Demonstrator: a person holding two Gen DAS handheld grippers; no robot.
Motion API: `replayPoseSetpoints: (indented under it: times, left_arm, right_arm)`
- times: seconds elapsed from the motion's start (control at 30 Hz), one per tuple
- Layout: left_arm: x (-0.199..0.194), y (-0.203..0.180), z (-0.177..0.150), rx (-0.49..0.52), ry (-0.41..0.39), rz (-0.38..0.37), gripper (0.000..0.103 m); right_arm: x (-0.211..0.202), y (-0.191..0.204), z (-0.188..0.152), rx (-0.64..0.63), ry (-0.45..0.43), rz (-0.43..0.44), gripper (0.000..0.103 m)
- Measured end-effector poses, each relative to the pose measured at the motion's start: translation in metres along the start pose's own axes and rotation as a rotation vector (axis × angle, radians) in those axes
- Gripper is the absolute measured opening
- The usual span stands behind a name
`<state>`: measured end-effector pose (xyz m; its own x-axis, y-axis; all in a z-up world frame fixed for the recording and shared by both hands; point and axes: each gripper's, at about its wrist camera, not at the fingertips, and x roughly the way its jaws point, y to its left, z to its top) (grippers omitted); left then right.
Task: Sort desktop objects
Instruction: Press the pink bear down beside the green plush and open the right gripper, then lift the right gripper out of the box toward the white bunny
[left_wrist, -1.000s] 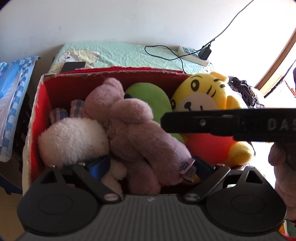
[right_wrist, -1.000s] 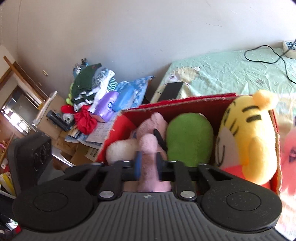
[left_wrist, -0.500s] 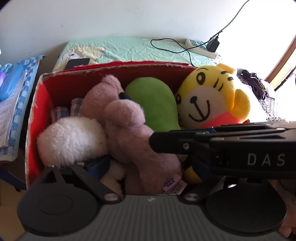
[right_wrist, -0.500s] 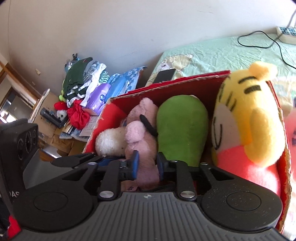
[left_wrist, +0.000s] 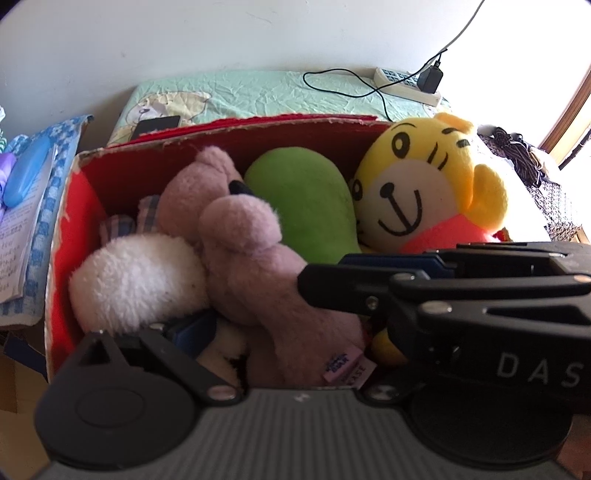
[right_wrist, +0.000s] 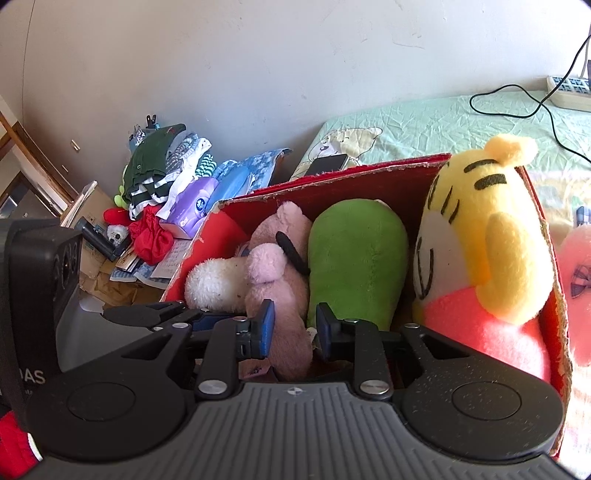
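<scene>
Holding: one red box (left_wrist: 61, 229), near edge of a green bedsheet (left_wrist: 258, 92), four plush toys inside.

Left of box: checked cloth (left_wrist: 55, 166) with papers on it; in the right wrist view, a clothes pile (right_wrist: 159, 173) and a purple tissue pack (right_wrist: 192, 206) on the floor against the wall.

Box contents, left to right:
- White plush (left_wrist: 136, 280), near left corner, pressed against the pink one.
- Pink plush (left_wrist: 240, 240), head far, legs near, lying over the white one; label tag at its near end.
- Green plush (left_wrist: 306, 206), centre, touching the pink one.
- Tiger (left_wrist: 424, 184), yellow, pink shirt, upright against the right wall.

Tongs:
- Left gripper (left_wrist: 280, 343): spread wide at the near rim of the box, gripping nothing; its left pad shows beside the white plush, its right finger is hidden behind the other tool.
- Right gripper (right_wrist: 291, 328): reaches in from the right, partly open, one finger on each side of the pink plush's lower body. The left pad lies against the fur; the right pad sits just beside it, with no visible squeeze.

Far on the sheet: phone (left_wrist: 157, 123) at the left, power strip (left_wrist: 406, 86) with a plugged charger at the right.
</scene>
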<state>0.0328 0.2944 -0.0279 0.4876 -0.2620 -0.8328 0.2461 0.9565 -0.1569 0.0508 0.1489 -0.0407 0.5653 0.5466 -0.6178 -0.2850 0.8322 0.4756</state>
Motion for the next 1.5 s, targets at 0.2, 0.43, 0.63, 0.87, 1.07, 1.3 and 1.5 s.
replayPoseSetpoints:
  times: [0.2, 0.43, 0.63, 0.87, 1.07, 1.3, 1.5]
  left_arm:
    - [0.001, -0.004, 0.000, 0.009, -0.002, 0.013, 0.100]
    - [0.005, -0.007, 0.000, 0.032, 0.010, 0.020, 0.102]
    - [0.008, -0.011, -0.001, 0.041, 0.020, 0.043, 0.102]
    - [0.011, -0.014, 0.000, 0.042, 0.031, 0.058, 0.102]
    - [0.014, -0.015, 0.001, 0.044, 0.042, 0.071, 0.102]
    - [0.013, -0.016, 0.000, 0.039, 0.049, 0.083, 0.102]
    - [0.013, -0.017, 0.002, 0.035, 0.055, 0.091, 0.102]
  right_arm:
    - [-0.003, -0.001, 0.001, 0.022, -0.003, 0.009, 0.027]
    - [-0.006, -0.001, -0.004, 0.031, -0.040, -0.020, 0.027]
    - [-0.006, -0.001, -0.005, 0.014, -0.051, -0.048, 0.027]
    - [-0.008, -0.001, -0.005, -0.003, -0.031, -0.074, 0.027]
    - [-0.010, -0.005, -0.007, 0.016, -0.027, -0.081, 0.026]
    - [-0.013, -0.006, -0.009, 0.018, -0.046, -0.088, 0.026]
    - [-0.016, -0.008, -0.009, 0.030, -0.049, -0.099, 0.027]
